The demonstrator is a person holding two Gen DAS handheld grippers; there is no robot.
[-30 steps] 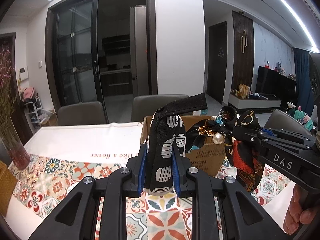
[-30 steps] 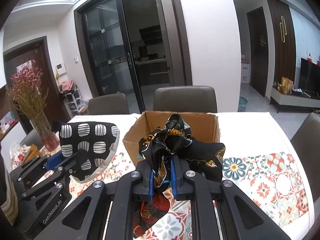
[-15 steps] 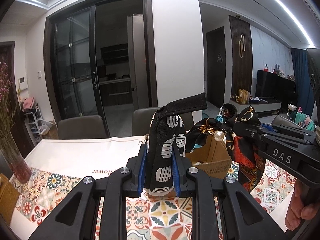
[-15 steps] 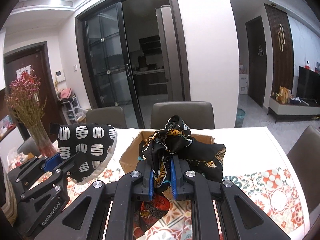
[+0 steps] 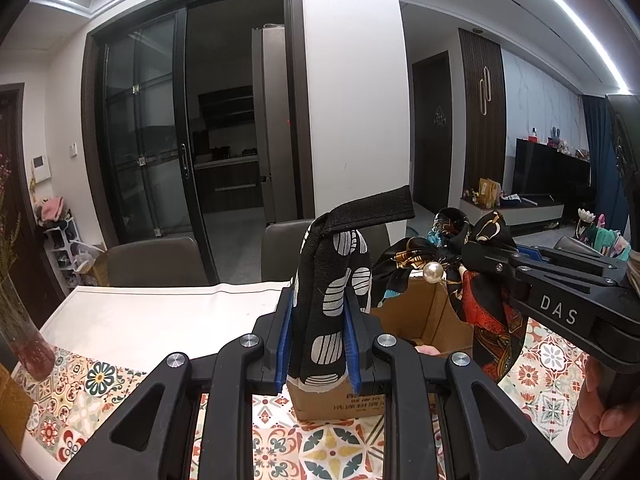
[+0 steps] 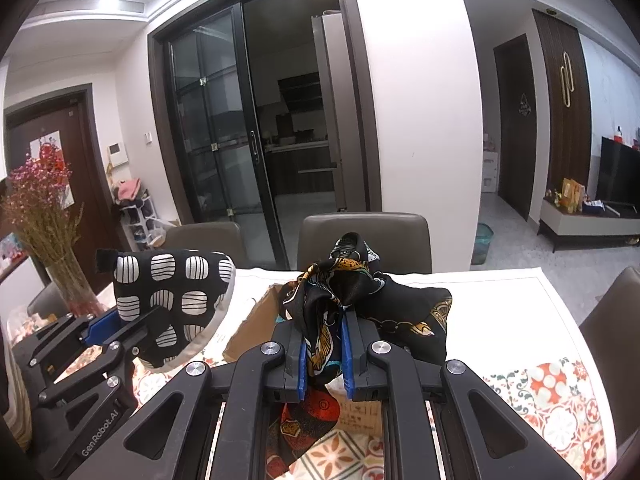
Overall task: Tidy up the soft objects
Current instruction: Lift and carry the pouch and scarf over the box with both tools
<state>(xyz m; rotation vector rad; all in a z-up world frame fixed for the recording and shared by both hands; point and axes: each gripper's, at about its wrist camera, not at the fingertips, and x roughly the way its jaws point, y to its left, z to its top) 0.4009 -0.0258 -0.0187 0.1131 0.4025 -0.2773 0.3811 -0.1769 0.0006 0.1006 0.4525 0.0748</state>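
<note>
Patterned tablecloth [image 5: 132,384]: cardboard box [image 5: 432,320] open, pink item inside; left tool [image 5: 320,344] clamps mitt [image 5: 332,300], right tool [image 6: 324,352] scarf [image 6: 360,300].

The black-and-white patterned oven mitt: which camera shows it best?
The right wrist view: the oven mitt shows its broad patterned face and pale rim, clamped in the left tongs. The left wrist view sees the mitt only edge-on between its own pads, hanging loop on top.
</note>
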